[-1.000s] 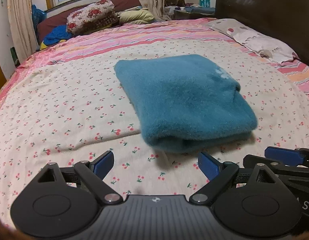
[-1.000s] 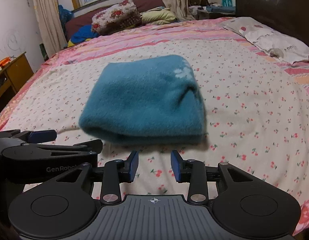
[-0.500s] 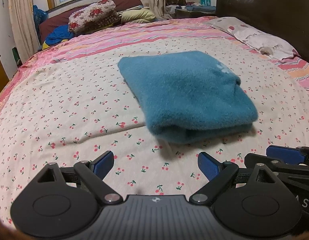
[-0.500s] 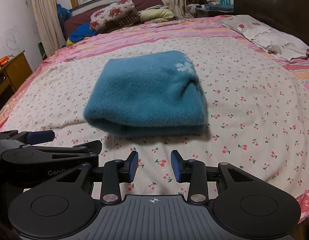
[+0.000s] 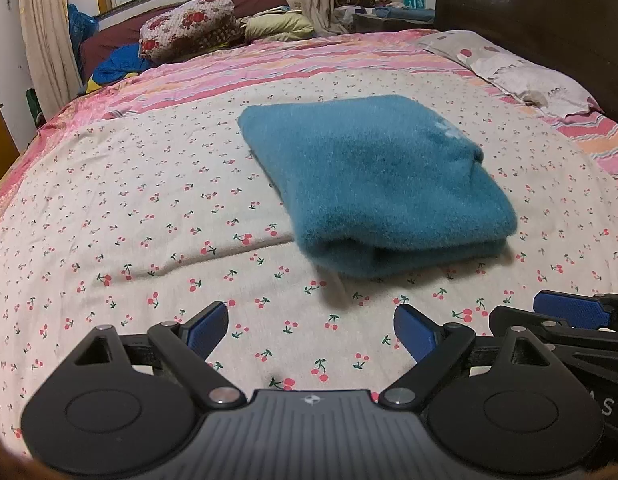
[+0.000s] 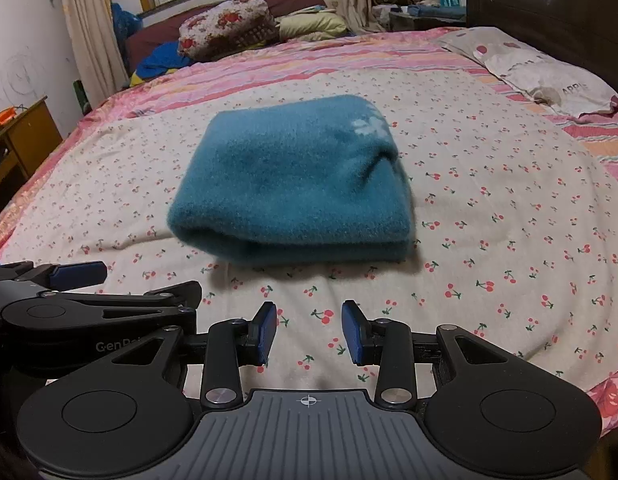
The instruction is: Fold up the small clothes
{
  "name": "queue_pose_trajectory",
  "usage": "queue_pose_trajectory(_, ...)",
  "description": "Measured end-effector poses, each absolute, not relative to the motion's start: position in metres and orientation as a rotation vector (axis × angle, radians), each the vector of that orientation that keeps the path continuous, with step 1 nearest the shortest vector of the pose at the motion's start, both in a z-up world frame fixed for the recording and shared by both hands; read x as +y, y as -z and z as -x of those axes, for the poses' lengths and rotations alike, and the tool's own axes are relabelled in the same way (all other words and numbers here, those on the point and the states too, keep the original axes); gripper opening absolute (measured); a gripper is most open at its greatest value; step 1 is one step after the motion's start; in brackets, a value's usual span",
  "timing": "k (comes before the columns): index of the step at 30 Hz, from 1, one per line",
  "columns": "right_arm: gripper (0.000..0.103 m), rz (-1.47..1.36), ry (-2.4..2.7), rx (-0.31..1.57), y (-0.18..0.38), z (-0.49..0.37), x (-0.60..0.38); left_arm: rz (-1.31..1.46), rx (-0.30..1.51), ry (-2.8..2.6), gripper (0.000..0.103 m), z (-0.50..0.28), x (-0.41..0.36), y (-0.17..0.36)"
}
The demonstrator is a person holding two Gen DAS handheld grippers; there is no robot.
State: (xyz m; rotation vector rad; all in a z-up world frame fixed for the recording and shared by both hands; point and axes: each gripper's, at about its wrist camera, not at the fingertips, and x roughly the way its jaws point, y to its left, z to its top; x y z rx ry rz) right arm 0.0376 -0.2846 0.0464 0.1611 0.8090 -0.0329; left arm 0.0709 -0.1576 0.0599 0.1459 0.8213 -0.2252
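Note:
A teal fleece garment (image 5: 381,184) lies folded into a thick rectangle on the cherry-print bedsheet (image 5: 149,208); it also shows in the right wrist view (image 6: 297,188), with a pale print near its far right corner. My left gripper (image 5: 311,330) is wide open and empty, hovering over the sheet short of the garment's near fold. My right gripper (image 6: 309,332) is partly open and empty, also short of the near fold. Each gripper shows at the edge of the other's view.
A grey printed pillow (image 5: 521,72) lies at the far right by the dark headboard (image 5: 549,12). Floral pillows and bedding (image 5: 189,28) are piled at the far end under the window. A wooden cabinet (image 6: 17,136) stands left of the bed.
Both grippers have drawn back slightly from the folded garment and risen a little. The garment lies still; jaw openings are unchanged.

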Motion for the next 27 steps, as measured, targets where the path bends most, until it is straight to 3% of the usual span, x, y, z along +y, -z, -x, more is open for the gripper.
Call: queue_pose_trajectory(27,0.036,-0.157,0.034,0.81,-0.0463,-0.0375,-0.2838,-0.135,0.825,0.226,0.089,-0.0686,-0.1572,-0.0602)
